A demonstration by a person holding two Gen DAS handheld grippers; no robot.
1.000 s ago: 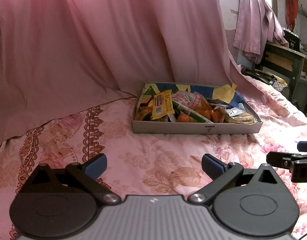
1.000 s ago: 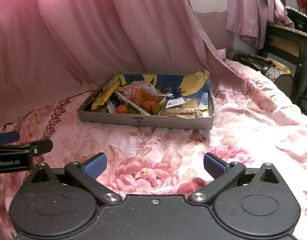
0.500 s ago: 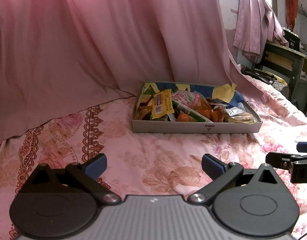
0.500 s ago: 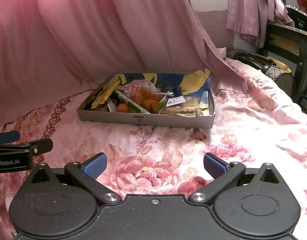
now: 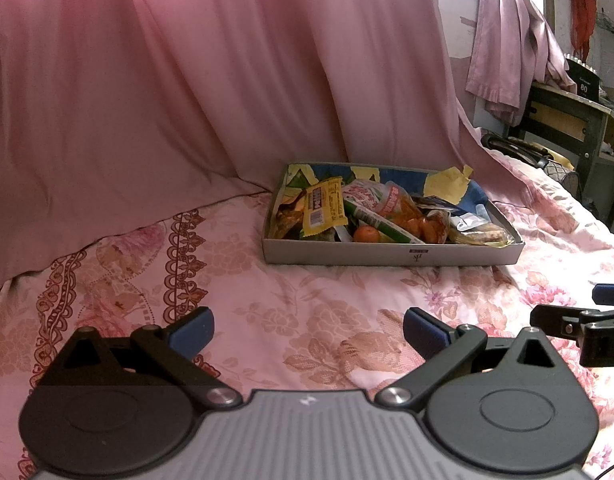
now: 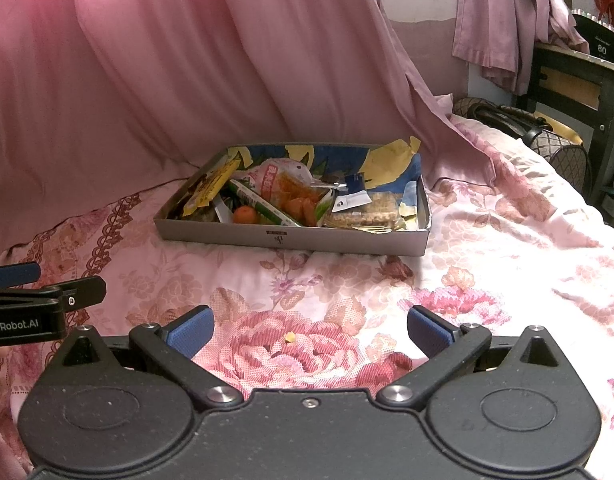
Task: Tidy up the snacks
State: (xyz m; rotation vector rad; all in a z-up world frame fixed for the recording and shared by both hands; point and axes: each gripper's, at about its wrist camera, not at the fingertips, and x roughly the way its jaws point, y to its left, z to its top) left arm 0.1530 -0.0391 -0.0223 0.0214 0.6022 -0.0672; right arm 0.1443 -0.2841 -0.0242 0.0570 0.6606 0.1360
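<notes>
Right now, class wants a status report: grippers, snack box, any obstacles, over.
Left gripper open, empty. Right gripper open, empty. Snack box on the floral bedspread, ahead, untouched, full of packets. Path to it clear.

Left gripper agape over bedspread — snack box beyond.

Floral bedspread; pink curtain; dark desk behind handbag

One box, two grippers, one yellow packet, one orange fruit
</notes>
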